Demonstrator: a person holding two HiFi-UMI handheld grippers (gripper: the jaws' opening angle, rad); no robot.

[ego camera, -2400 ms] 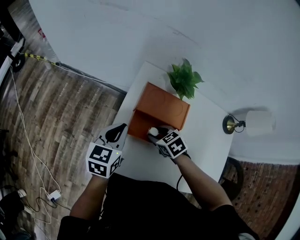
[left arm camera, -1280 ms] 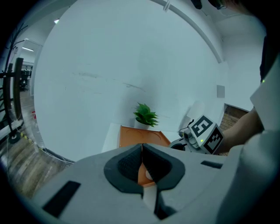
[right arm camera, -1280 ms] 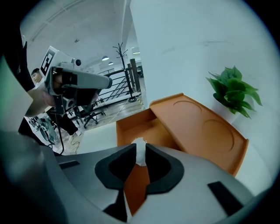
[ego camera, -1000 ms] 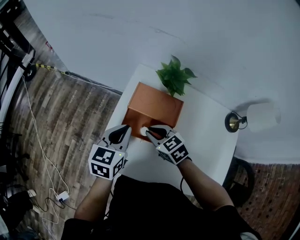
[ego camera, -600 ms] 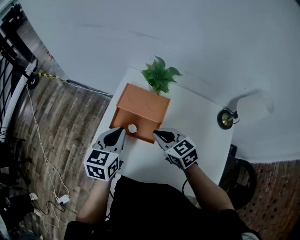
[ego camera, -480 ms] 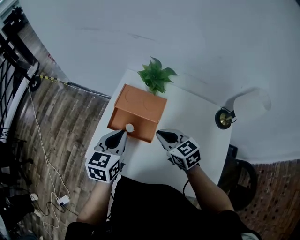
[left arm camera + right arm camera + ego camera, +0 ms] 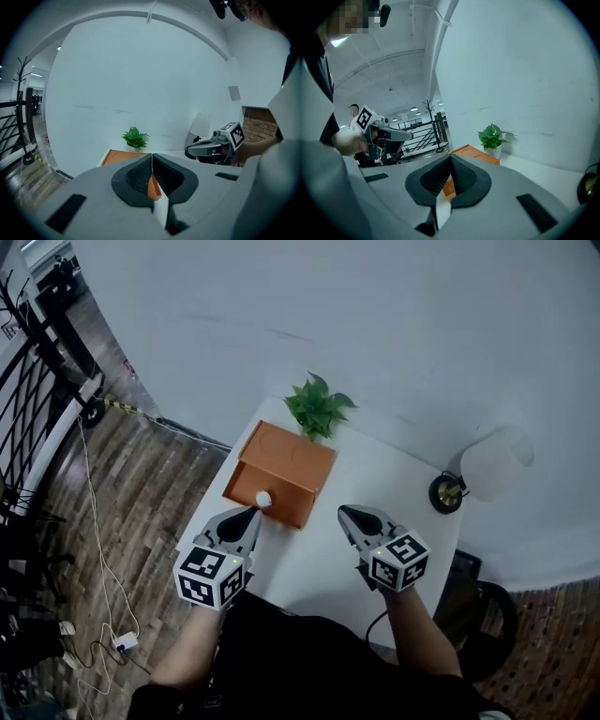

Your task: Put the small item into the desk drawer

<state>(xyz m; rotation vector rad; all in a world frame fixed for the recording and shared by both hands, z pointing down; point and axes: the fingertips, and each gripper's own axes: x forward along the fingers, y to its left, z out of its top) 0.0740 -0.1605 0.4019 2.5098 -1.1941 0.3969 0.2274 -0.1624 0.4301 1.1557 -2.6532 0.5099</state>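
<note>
Over the near edge of the bench [image 7: 384, 474]: left claw [image 7: 252, 513], shut tip to tip, dark pads meeting, nothing between. Beside it and well apart, right claw [image 7: 346, 513], closed just as tight, likewise empty. Behind each, a marker cube [image 7: 211, 576] and a bare forearm.

Just ahead of the left claw's tips, clear of them: small white round piece [image 7: 263, 499] on the front face of the orange drawer box [image 7: 286, 460]; knob or loose item, cannot tell. Drawer box shut, standing toward the bench's far left corner.

Behind the box, at the bench's back edge, green potted plant [image 7: 317, 409]. Off to the right, lamp [image 7: 487, 463] with a white shade and a brass base.

Bench top white and bare between the claws. Plain white wall [image 7: 375, 334] directly behind. To the left, wood-plank floor [image 7: 141, 493], with a thin pale cable [image 7: 94, 521] trailing across it and a black railing [image 7: 28, 409] at the far edge.
</note>
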